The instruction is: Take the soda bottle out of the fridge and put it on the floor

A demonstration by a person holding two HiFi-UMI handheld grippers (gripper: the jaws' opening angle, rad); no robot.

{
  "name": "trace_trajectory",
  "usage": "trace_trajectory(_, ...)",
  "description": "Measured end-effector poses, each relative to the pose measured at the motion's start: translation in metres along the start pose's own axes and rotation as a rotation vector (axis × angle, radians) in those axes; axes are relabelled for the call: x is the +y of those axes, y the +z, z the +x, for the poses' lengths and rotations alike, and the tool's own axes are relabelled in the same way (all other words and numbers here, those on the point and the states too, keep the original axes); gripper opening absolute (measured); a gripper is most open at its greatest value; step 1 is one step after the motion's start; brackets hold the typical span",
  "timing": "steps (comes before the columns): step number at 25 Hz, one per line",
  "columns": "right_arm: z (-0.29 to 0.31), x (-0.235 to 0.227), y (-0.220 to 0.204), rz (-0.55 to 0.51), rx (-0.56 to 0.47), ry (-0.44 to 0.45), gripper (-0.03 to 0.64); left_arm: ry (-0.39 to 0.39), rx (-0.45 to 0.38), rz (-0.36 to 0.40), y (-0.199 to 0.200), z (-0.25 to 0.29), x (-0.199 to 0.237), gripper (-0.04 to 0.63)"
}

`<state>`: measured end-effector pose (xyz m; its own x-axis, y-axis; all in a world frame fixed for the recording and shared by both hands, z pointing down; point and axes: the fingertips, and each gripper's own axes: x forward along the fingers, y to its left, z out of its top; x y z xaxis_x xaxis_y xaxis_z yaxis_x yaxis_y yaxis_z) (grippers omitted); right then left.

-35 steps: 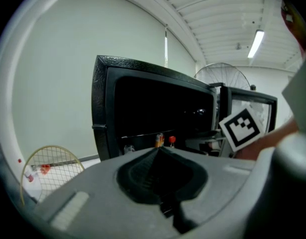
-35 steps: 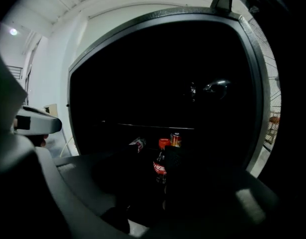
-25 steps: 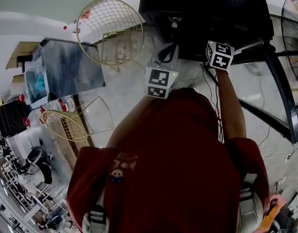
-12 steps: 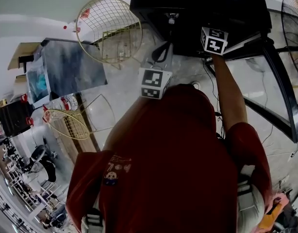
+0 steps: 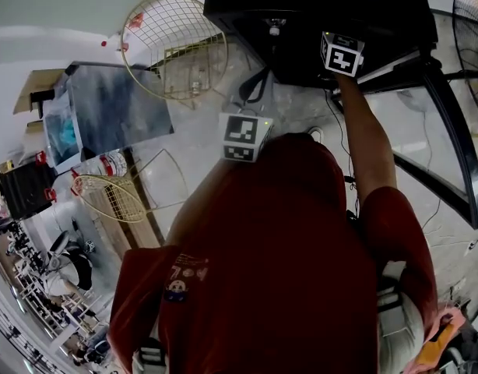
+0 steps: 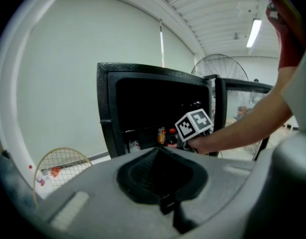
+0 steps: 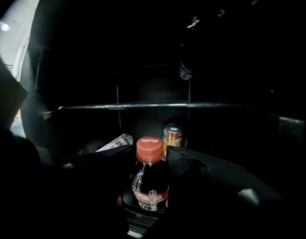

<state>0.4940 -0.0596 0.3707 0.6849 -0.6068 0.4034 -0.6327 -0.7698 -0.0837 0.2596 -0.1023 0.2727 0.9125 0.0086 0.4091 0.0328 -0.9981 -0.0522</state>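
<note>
The black fridge (image 5: 317, 22) stands open ahead of me. My right gripper (image 7: 150, 159) reaches onto its lower shelf, its marker cube (image 5: 341, 53) at the fridge opening. A dark soda bottle (image 7: 149, 178) with a red cap stands upright between its jaws, which are closing; the right pad (image 7: 180, 163) lies right beside the bottle's shoulder, and the left jaw is lost in the dark. My left gripper (image 5: 258, 84) hangs in front of the fridge, shut and empty. From the left gripper (image 6: 160, 151) view the bottle (image 6: 172, 133) shows on the shelf by my right hand.
A yellow and red can (image 7: 172, 136) stands behind the bottle, and a bottle (image 7: 114, 143) lies on its side to the left. The glass fridge door (image 5: 449, 131) is swung open at the right. Two wire frames (image 5: 175, 47) (image 5: 107, 197) and a grey panel (image 5: 118, 107) lie left.
My right gripper has pushed farther into the fridge. The left gripper has drifted a little left and back from the fridge.
</note>
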Motion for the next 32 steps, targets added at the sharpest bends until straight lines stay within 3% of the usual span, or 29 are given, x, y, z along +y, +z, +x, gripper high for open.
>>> trace_trajectory(7,0.001,0.001,0.003,-0.012,0.006,-0.021,0.157,0.008,0.004,-0.023,-0.006,-0.001,0.007,0.0)
trace_trajectory(19,-0.004,0.009,-0.005,-0.015,0.018,0.006,0.153,-0.002,0.0,-0.044,-0.009,-0.004,0.007,0.0)
trace_trajectory(32,-0.057,0.017,-0.024,-0.038,0.033,0.028,0.152,-0.01,-0.011,-0.069,-0.012,-0.01,-0.004,0.0)
